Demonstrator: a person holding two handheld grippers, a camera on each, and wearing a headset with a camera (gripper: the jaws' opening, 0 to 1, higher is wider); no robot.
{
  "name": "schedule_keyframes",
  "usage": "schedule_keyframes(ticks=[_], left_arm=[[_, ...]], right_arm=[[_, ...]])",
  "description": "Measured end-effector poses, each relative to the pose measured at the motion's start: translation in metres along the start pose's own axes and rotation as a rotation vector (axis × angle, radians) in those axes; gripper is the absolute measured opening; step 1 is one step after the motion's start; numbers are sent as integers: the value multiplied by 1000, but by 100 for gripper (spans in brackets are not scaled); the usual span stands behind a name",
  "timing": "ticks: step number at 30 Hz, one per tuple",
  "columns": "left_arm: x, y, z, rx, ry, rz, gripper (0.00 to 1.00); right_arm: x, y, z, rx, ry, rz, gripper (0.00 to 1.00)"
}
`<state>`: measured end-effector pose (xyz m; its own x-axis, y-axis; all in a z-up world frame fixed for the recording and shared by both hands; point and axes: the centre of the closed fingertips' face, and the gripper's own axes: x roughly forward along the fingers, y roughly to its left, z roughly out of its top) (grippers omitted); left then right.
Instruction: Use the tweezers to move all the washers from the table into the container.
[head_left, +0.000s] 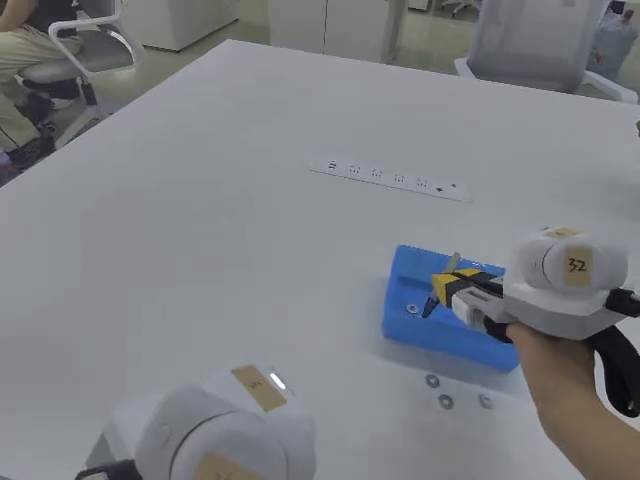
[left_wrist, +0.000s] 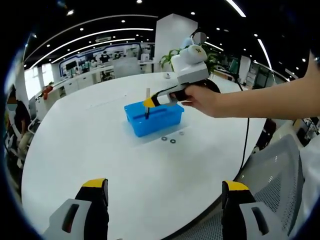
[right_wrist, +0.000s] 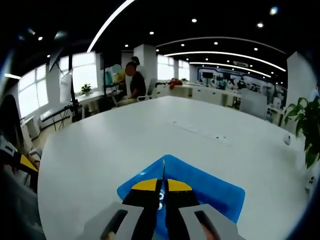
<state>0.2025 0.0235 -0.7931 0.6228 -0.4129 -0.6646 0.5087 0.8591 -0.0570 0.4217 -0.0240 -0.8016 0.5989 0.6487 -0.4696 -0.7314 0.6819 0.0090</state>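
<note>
Right claw (head_left: 443, 290) clenched on the tweezers (head_left: 455, 264), yellow tips pressed together around the shaft. It is held over the blue container (head_left: 450, 338).

Tweezers: in the left gripper view the long axis stands close to upright. Pale upper end rises above the claw; dark tip points down into the container. In the right gripper view they run straight ahead between the jaws as a thin line, tip over the blue floor. The claw grips them partway along the shaft, so some length shows on both sides of the jaws.

Tip too small to read; cannot tell whether it carries a washer.

One small ring (head_left: 412, 308) lies on the container floor, just beside the tip, probably a washer.

Three washers (head_left: 446, 401) lie on the white bench (head_left: 200, 220), close together, just outside the container's near wall and below the hand (head_left: 560, 375) holding the right claw.

Left claw (left_wrist: 165, 184) released, jaws wide apart, low over the near bench and well apart from the container.

Power strip (head_left: 390, 178) lies beyond the container.
</note>
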Motion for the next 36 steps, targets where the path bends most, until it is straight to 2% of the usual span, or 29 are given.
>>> schedule_keyframes(ticks=[2, 19, 25, 29, 32, 36], left_arm=[[0, -1, 1, 1, 0, -2, 96], [0, -7, 8, 24, -11, -12, 95], [-1, -7, 8, 19, -13, -4, 95], [-2, -6, 7, 17, -13, 3, 95], [-2, -6, 7, 9, -15, 5, 95], [-2, -6, 7, 7, -18, 4, 95]], right_arm=[[1, 0, 0, -3, -10, -1, 0], [-1, -2, 1, -17, 13, -17, 1], [-12, -4, 11, 2, -24, -19, 1], [-30, -3, 25, 46, -83, -21, 1], [-41, 0, 34, 54, -113, -21, 1], [-59, 8, 44, 90, -157, -6, 1]])
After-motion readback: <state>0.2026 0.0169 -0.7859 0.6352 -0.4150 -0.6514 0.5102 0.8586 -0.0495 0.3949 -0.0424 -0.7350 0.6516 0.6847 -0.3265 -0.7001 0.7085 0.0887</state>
